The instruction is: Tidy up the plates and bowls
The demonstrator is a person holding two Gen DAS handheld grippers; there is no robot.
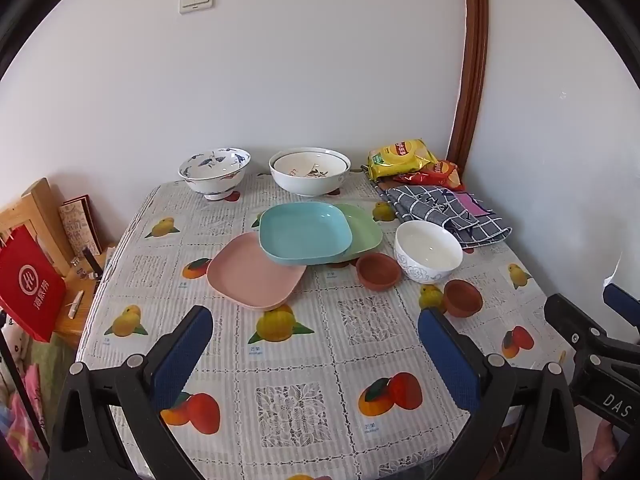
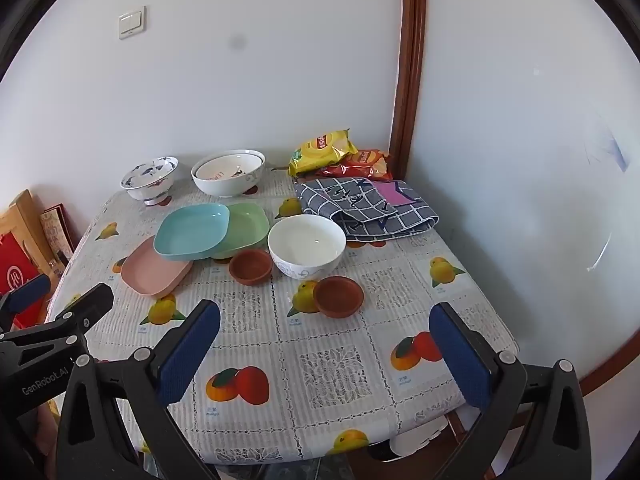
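Three square plates overlap mid-table: a blue plate (image 1: 305, 232) on top, a green plate (image 1: 366, 230) behind it, a pink plate (image 1: 252, 276) in front. A white bowl (image 1: 428, 250) stands to their right, with two small brown dishes (image 1: 378, 271) (image 1: 463, 297) near it. At the back are a blue-patterned bowl (image 1: 215, 172) and a large white bowl (image 1: 309, 170). My left gripper (image 1: 316, 360) is open above the near table, holding nothing. My right gripper (image 2: 326, 360) is open too, short of the nearer brown dish (image 2: 339, 296) and the white bowl (image 2: 306, 246).
Snack bags (image 1: 402, 158) and a folded checked cloth (image 1: 440, 210) lie at the back right corner against the wall. The table (image 1: 296, 408) has a fruit-print cover. A wooden stand with a red bag (image 1: 30, 286) sits left of the table.
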